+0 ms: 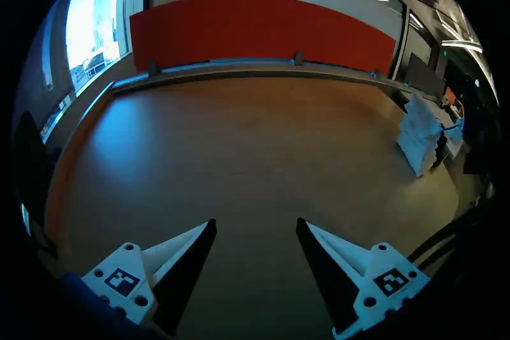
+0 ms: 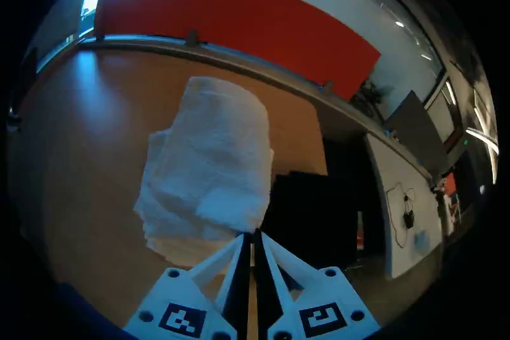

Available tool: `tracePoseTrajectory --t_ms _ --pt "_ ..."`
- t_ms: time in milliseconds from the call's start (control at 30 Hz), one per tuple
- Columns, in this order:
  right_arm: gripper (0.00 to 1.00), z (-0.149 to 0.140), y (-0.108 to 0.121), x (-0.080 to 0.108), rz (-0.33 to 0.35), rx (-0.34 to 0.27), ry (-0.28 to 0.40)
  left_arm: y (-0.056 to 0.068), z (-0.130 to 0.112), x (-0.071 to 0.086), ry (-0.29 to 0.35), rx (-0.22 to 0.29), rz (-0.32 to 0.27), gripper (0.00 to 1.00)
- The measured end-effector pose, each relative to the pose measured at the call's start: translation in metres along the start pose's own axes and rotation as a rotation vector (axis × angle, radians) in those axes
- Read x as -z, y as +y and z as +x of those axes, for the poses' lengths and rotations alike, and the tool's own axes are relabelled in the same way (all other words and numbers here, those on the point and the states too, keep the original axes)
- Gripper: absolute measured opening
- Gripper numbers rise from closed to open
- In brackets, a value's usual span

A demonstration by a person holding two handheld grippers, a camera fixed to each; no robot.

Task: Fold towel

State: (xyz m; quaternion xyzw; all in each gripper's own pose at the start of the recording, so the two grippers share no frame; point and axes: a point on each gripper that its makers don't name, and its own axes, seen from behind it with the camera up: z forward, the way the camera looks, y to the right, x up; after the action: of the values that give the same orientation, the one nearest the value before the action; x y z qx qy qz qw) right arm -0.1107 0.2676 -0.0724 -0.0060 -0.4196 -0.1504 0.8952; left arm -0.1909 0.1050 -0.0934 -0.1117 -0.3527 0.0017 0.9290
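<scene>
A white towel (image 2: 210,161), folded into a thick bundle, lies near the right edge of the wooden table (image 2: 83,148). My right gripper (image 2: 253,236) has its fingers pressed together on the towel's near corner. In the left gripper view the same towel (image 1: 421,133) sits as a rumpled white pile at the table's far right. My left gripper (image 1: 256,225) hovers over bare wood (image 1: 242,148) well away from the towel, open, with nothing between its fingers.
A red partition (image 1: 261,30) runs along the table's far edge, and a bright window (image 1: 95,18) is at the left. Past the table's right edge are a dark gap (image 2: 306,212) and a white cabinet (image 2: 408,212). Bare wood spreads ahead of the left gripper.
</scene>
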Motion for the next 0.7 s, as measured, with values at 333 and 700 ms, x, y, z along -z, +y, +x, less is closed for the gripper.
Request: tracePoseTrajectory --t_ms 333,700 --pt "0.05 -0.026 0.002 -0.021 0.001 -0.062 -0.053 -0.006 -0.002 0.005 -0.007 0.000 0.017 0.93" --pt "0.05 -0.043 -0.004 -0.032 0.016 -0.057 -0.092 -0.002 -0.003 0.003 -0.018 -0.007 0.016 0.93"
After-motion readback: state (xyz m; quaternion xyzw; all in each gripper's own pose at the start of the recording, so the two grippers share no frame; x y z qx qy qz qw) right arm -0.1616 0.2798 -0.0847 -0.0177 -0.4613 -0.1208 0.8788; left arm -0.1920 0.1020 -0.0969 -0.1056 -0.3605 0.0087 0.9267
